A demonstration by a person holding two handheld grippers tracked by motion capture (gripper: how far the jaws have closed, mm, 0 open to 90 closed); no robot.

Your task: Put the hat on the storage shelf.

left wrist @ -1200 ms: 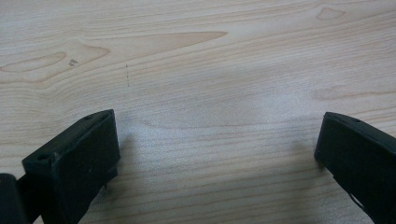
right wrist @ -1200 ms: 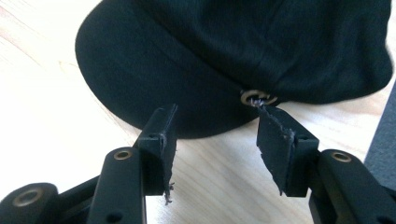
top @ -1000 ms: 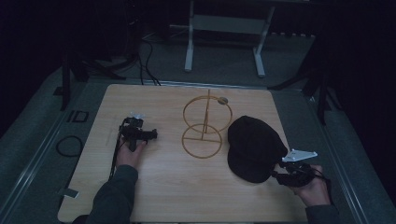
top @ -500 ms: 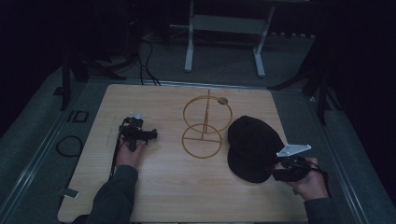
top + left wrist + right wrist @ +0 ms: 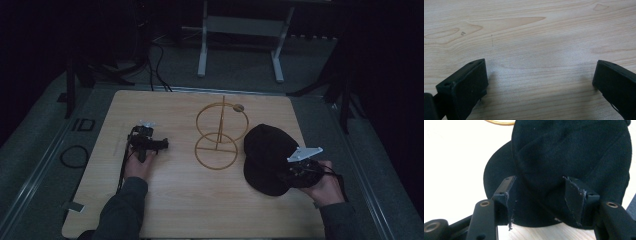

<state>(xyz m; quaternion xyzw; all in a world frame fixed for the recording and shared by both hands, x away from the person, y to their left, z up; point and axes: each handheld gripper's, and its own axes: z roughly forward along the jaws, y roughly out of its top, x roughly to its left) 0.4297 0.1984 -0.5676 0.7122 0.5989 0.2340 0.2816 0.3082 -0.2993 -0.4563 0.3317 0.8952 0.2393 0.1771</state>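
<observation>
The black cap (image 5: 267, 157) lies flat on the right part of the wooden table (image 5: 200, 200), just beside the base ring of the gold wire stand (image 5: 220, 132), which occupies the middle of the board. In the right gripper view the cap (image 5: 574, 152) is seen crown-first, with its brim (image 5: 496, 170) pointing off to the left of that view.

The right gripper (image 5: 541, 195) is placed at the cap's near edge, with the jaws spread wide to either side of the fabric. The jaws have just been opening, and the cloth lies between them without being pinched. It is judged that the cap is being taken up or re-gripped for placing on the stand.

For a sound grip, the jaws are best advanced further over the edge, so that a full fold of cloth is taken rather than a thin lip. The jaws should be closed firmly before any lift, as soft fabric is apt to slip. The stand should be cleared on the way up, since the light wire frame could be tipped by a brush from the cap.

The left gripper (image 5: 536, 82) is held low over bare wood with its jaws wide apart and nothing between them.

No brand, label or writing can be read on the cap or stand. A dark marking on the floor (image 5: 82, 125) beside the table cannot be made out with certainty.
</observation>
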